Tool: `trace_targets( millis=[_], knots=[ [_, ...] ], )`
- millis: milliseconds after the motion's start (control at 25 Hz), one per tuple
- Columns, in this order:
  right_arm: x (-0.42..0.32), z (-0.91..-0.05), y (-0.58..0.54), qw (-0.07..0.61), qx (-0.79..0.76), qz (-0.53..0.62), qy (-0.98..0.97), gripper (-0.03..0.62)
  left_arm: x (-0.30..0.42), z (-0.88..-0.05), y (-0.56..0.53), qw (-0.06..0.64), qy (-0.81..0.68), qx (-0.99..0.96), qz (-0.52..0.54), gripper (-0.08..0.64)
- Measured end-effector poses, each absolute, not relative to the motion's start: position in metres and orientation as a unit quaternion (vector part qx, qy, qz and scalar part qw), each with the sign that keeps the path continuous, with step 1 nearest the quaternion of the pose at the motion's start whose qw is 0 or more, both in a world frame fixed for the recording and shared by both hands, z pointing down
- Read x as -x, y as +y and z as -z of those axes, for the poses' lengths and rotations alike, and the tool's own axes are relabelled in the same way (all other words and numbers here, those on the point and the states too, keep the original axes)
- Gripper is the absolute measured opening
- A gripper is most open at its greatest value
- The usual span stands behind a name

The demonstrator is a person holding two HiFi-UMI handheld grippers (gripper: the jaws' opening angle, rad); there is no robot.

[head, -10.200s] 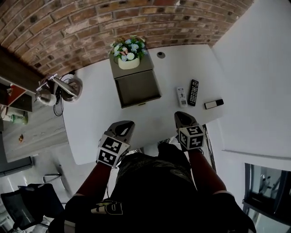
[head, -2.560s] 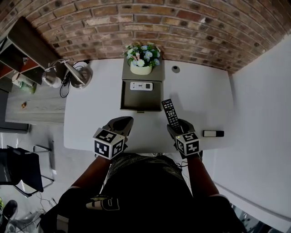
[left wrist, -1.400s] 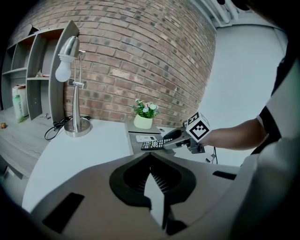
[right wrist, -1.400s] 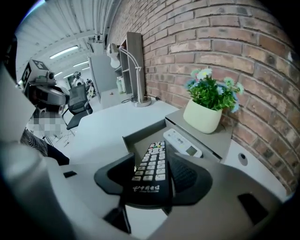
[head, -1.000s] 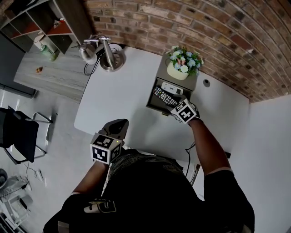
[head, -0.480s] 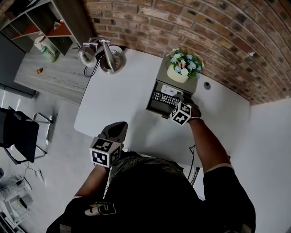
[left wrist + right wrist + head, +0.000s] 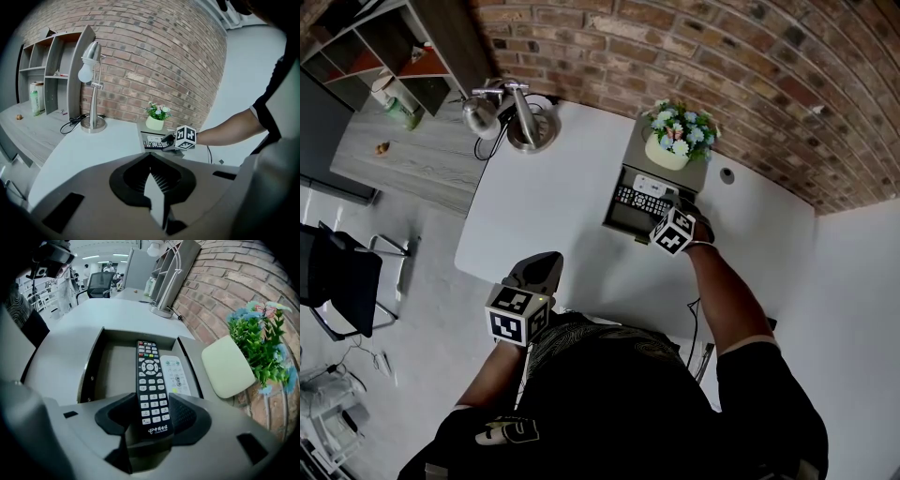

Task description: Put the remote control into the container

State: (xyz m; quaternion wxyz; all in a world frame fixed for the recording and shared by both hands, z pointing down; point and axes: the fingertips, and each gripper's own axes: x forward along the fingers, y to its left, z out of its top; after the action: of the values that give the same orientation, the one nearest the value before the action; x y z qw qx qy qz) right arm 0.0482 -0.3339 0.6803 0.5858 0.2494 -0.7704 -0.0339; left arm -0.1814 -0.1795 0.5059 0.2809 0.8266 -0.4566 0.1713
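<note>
Head view, setting: we see a white surface [image 7: 553, 206] carrying a lamp [image 7: 528, 131] and a grey container [image 7: 623, 221], with a flowerpot [image 7: 667, 150] on the container's far end.
Head view, remotes: the black remote control [image 7: 639, 200] stretches across the inside of the container, just beside a white remote [image 7: 649, 184] (both towards the pot end).
Head view, right gripper: the right gripper [image 7: 673, 208] reaches into the container at one end of the black remote control.
Left gripper view: the left gripper [image 7: 151, 158] hangs by the surface's near edge, well apart from the container. Its jaws are together with nothing between them.
Right gripper view: the jaws have just been closing slightly and clamp the black remote control's lower end. Its far end points into the container, alongside the white remote.
</note>
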Motion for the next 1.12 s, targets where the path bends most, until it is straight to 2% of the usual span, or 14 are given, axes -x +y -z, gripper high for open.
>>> trace_targets(
  millis=[280,560,720,880,920,1040,1080,1120],
  knots=[
    [-0.052,-0.671,-0.332,0.588,-0.267,0.050,-0.762,0.222,0.178,-0.505,-0.177,0.274,-0.442,-0.836,-0.173,0.005],
    [-0.055,-0.640,-0.324,0.553,-0.310,0.054,-0.771,0.222,0.167,-0.502,-0.179,0.262,-0.413,-0.854,-0.176,0.005],
    [-0.054,-0.612,-0.308,0.507,-0.355,0.031,-0.785,0.222,0.156,-0.503,-0.180,0.254,-0.391,-0.866,-0.183,0.005],
    [-0.049,-0.581,-0.274,0.421,-0.405,-0.045,-0.810,0.221,0.138,-0.506,-0.179,0.248,-0.361,-0.878,-0.191,0.005],
    [-0.049,-0.573,-0.263,0.396,-0.416,-0.066,-0.816,0.203,0.132,-0.505,-0.179,0.245,-0.353,-0.883,-0.192,0.005],
    [-0.055,-0.543,-0.233,0.303,-0.460,-0.136,-0.823,0.038,0.115,-0.499,-0.179,0.230,-0.329,-0.896,-0.190,0.005],
    [-0.058,-0.532,-0.222,0.265,-0.474,-0.168,-0.823,0.009,0.110,-0.496,-0.179,0.225,-0.322,-0.900,-0.190,0.005],
    [-0.061,-0.522,-0.210,0.226,-0.486,-0.201,-0.820,0.009,0.106,-0.494,-0.179,0.221,-0.315,-0.904,-0.188,0.005]
  ],
)
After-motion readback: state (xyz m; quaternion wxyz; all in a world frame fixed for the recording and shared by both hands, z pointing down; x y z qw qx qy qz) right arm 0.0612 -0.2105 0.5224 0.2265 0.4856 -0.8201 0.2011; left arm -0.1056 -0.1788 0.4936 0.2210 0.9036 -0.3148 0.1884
